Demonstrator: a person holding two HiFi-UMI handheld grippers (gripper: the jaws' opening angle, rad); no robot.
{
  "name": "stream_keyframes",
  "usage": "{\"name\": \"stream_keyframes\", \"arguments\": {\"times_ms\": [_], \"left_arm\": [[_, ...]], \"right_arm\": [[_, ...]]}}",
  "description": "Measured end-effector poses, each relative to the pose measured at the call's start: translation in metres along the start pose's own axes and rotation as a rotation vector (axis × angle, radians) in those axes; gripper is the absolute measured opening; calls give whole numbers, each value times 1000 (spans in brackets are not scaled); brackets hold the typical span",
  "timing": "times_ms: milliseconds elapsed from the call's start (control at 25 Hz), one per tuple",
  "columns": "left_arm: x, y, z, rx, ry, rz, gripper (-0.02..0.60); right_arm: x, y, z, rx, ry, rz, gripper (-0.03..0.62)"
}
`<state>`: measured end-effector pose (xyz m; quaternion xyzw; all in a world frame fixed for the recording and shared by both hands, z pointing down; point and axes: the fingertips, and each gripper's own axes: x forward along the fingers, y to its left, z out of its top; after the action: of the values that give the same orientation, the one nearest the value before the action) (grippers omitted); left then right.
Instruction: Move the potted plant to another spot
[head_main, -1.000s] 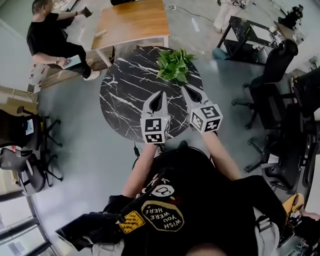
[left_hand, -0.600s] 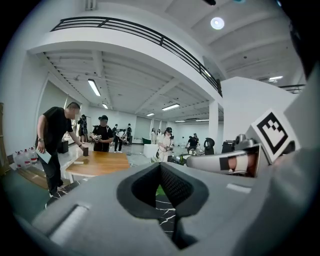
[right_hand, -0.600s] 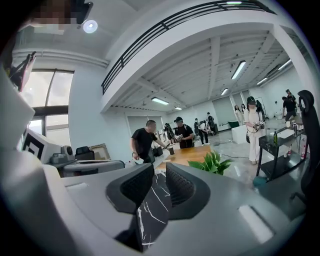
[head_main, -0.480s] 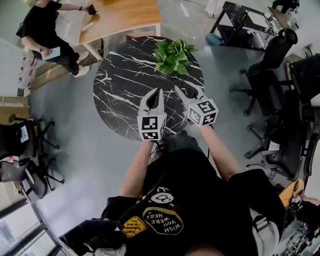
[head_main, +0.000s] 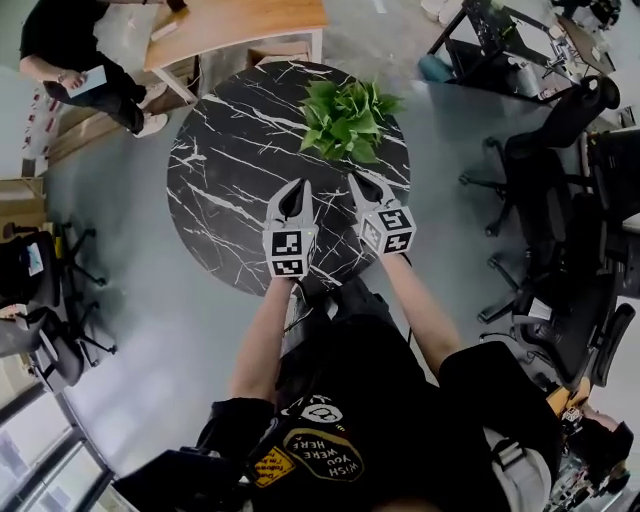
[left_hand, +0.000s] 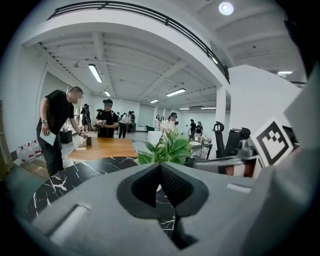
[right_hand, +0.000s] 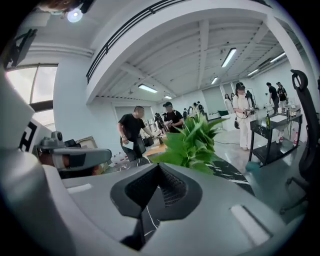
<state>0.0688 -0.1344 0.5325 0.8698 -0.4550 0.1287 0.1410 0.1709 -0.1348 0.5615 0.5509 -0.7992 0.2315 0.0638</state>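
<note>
The potted plant (head_main: 345, 118), a bushy green one, stands on the far right part of the round black marble table (head_main: 230, 170). My left gripper (head_main: 298, 184) and right gripper (head_main: 352, 178) hover side by side over the table's near part, both pointing at the plant and short of it. Neither touches it. The left gripper view has the leaves (left_hand: 167, 149) just past the shut jaw tips (left_hand: 160, 165). From the right gripper view the plant (right_hand: 192, 140) rises beyond the shut tips (right_hand: 159, 166). Nothing is held.
A wooden table (head_main: 235, 25) stands beyond the marble one, with a person (head_main: 70, 60) beside it at top left. Office chairs (head_main: 560, 150) and a black cart (head_main: 500, 40) stand at the right. More chairs (head_main: 40, 300) are at the left. More people stand far back.
Both grippers have sunk lower over the table's near part, still side by side and pointing at the plant. The plant has not moved.
</note>
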Motion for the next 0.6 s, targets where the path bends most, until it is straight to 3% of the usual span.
{"name": "stream_keyframes", "arguments": {"times_ms": [160,400,520,600], "left_arm": [[28,4,-20,7,26,20,5],[50,11,-44,-17,53,15,5],[52,18,-52,-43,59,5,5],[53,24,-55,-55,59,-3,5]], "right_arm": [[41,-33,-51,-53,92,-17,-5],[106,-67,-93,-123,165,-90,5],[131,-69,-107,-119,198,-58,266],[145,-75,-110,-133,205,-77,366]]}}
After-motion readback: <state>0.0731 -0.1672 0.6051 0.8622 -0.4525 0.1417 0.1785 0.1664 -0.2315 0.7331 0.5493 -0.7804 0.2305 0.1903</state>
